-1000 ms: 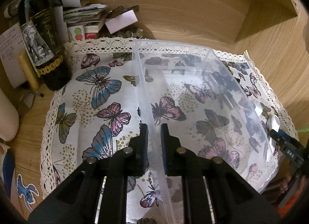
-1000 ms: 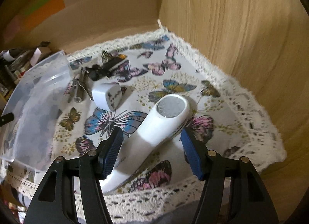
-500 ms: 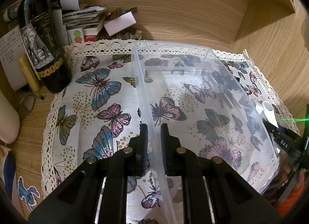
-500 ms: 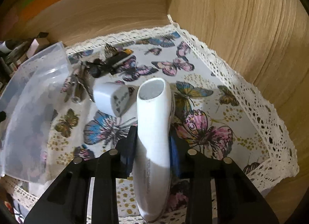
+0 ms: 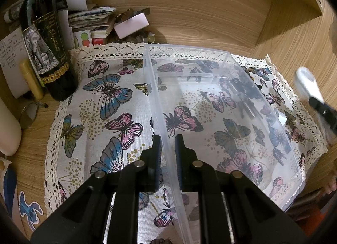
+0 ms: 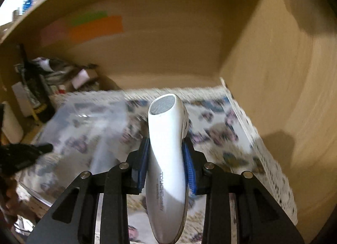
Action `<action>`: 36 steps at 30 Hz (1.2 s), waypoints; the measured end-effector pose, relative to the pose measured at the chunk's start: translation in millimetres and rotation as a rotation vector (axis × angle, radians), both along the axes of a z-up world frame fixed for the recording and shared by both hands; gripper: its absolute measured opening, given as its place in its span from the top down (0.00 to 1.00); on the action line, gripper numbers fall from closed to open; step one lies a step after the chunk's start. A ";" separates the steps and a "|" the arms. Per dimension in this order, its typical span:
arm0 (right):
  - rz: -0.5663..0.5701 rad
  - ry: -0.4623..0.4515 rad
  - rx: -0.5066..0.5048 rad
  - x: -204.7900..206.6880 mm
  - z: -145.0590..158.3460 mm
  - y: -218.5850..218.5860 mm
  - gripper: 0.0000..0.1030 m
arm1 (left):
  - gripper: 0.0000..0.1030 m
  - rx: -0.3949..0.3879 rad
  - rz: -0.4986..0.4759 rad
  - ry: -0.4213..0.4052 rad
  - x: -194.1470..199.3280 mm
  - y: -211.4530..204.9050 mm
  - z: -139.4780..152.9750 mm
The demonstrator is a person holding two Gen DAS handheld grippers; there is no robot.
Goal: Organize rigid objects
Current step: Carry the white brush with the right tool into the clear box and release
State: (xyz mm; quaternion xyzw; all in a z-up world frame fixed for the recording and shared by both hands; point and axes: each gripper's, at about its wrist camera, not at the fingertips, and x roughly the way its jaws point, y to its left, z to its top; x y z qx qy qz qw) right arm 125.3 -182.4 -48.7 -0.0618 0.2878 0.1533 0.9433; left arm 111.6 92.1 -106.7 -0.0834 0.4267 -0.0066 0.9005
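Transport step in hand: white plastic handheld device (image 6: pixel 166 159) clamped in right gripper (image 6: pixel 166 166); clear plastic bin (image 5: pixel 221 58) wall pinched by left gripper (image 5: pixel 168 159). Next required: lowering into bin.

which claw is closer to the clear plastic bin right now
Left. The left claw is clamped on the clear plastic bin's near wall. The right claw holds the white device lifted above the butterfly cloth, beside the bin.
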 end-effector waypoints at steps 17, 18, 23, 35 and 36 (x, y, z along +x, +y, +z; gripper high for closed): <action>0.238 0.011 -0.096 23.8 2.6 103.9 0.72 | 0.87 -0.021 -0.004 -0.012 -1.3 3.8 -0.4; 0.249 0.025 -0.097 26.0 0.5 108.1 0.72 | 0.87 -0.021 -0.004 -0.013 -2.2 4.0 -0.6; 0.300 0.103 -0.130 38.5 -16.3 135.7 0.72 | 0.87 -0.018 -0.006 -0.016 -3.0 3.4 -0.7; 0.388 0.263 -0.232 58.3 -50.0 179.1 0.72 | 0.86 -0.004 -0.020 -0.023 -3.9 2.1 -1.4; 0.396 0.276 -0.246 58.5 -52.4 182.2 0.72 | 0.86 -0.004 -0.019 -0.023 -4.2 1.8 -1.5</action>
